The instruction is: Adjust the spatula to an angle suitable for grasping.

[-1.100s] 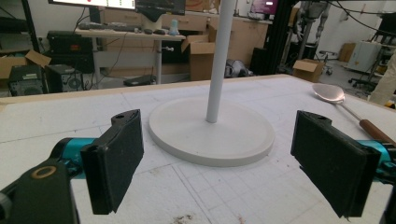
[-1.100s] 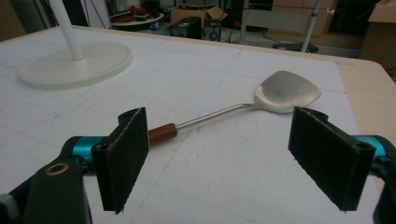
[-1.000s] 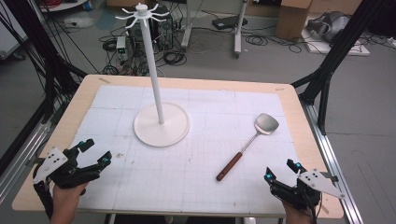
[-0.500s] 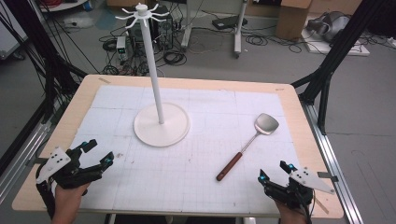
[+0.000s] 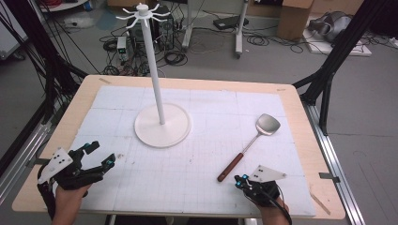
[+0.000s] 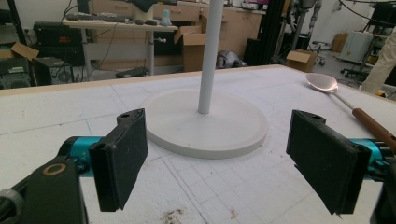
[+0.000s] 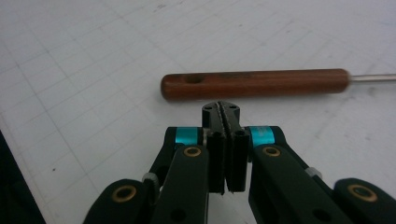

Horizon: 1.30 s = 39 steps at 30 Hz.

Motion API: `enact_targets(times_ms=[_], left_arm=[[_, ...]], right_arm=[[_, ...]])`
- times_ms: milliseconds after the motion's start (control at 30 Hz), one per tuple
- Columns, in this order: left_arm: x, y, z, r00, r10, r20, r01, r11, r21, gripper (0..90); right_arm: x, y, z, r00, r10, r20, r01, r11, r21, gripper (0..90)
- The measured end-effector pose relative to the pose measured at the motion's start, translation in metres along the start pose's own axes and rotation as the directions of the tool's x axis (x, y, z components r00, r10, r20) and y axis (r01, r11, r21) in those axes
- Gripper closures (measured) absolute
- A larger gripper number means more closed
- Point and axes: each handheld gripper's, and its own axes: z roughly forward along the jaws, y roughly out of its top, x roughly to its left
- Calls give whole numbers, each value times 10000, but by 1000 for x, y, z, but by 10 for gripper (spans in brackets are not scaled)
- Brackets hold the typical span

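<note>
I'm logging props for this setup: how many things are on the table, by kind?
Hook stand: 1
Spatula with a wooden handle: 1
Total: 2

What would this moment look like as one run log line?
left gripper: open, empty, facing stand base | right gripper: shut, empty, just short of spatula wooden handle | spatula: flat on table
</note>
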Motion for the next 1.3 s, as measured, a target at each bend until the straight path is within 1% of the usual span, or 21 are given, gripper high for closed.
enact_targets(times_ms=[67,100,133,167,300,333,433,567,800,900,933,1300], left_arm=[[1,-1,0,10000,-39,-9,39,10000,-9,210],[1,-1,0,10000,-39,-9,39,10000,-9,210],[2,-1,0,10000,-57,-20,57,10000,18,210],[3,-1,-1,10000,-68,-59,68,10000,41,211],[3,-1,-1,9999,-115,-80,115,9999,54,213],[3,-1,-1,9999,-114,-86,114,9999,59,213],[3,-1,-1,9999,-104,-95,104,9999,81,214],[4,-2,-1,9998,-117,-128,118,9999,110,215],[5,-2,-1,9997,-169,-156,171,9998,129,217],[6,-2,-1,9997,-201,-160,203,9997,148,217],[6,-2,-1,9996,-216,-168,219,9996,149,218],[6,-3,-1,9995,-252,-172,256,9995,203,221]], right_arm=[[2,2,6,9998,-145,-146,148,9996,223,894],[2,2,6,9998,-145,-146,148,9996,223,894],[3,4,9,9997,-139,-191,144,9994,303,894],[3,5,15,9994,-239,-243,250,9986,457,894],[2,8,21,9996,-162,-240,175,9983,560,894],[2,10,25,9996,-111,-269,128,9979,641,893],[3,15,30,9993,-241,-298,257,9982,542,892],[5,23,38,9993,-253,-292,268,9983,522,884],[6,37,56,9994,-324,-79,327,9982,506,883],[7,41,61,9990,-441,32,440,9981,441,891],[7,44,66,9987,-508,97,503,9979,415,892],[4,58,86,9997,-137,212,133,9997,183,893]])
